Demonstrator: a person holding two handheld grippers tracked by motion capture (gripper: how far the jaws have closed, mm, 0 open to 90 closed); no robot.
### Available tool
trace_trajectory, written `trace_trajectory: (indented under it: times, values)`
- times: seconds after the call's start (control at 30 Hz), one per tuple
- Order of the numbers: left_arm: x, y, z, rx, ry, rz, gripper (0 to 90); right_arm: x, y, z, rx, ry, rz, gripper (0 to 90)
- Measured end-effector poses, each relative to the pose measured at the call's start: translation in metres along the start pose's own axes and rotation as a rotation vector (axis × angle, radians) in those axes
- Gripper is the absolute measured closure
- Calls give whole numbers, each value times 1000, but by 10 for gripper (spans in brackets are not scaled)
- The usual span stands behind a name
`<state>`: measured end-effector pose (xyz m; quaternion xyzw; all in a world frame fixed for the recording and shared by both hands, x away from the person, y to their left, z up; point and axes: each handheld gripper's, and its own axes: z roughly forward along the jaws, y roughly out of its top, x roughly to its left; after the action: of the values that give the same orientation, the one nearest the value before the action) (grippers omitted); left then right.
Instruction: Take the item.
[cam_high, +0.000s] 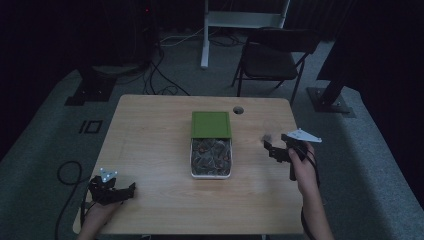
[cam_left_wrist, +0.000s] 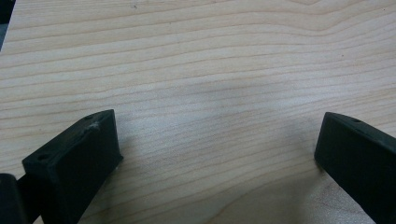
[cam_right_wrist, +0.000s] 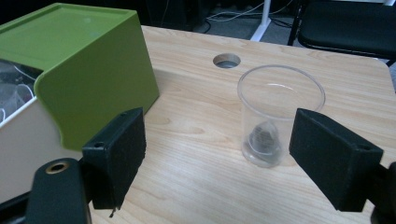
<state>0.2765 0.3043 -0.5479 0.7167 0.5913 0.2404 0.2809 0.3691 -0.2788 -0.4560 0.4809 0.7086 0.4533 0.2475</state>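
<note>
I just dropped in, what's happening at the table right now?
A person holds tongs in each hand. The right tongs stand open before a clear cup with one small dark piece at its bottom, beside the half-open green-lidded box of similar pieces. The left tongs wait open over bare table.

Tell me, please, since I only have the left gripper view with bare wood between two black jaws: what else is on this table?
Observer: A white box of small packets sits mid-table, its green lid slid toward the far end.
Operator: Thank you. Where is the other gripper?
Observer: The right gripper is open, its jaws apart, near a clear plastic cup standing upright beside the box.
Operator: Is the cup empty?
Observer: No, one small dark packet lies at its bottom.
</note>
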Motion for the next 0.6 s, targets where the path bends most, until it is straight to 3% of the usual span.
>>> trace_trajectory:
  times: [0.33,0.6]
  values:
    - [0,0,0,0,0,0,5,1,-17,-8,-2,6,18,185]
    - [0,0,0,0,0,0,5,1,-39,-10,50,18,7,186]
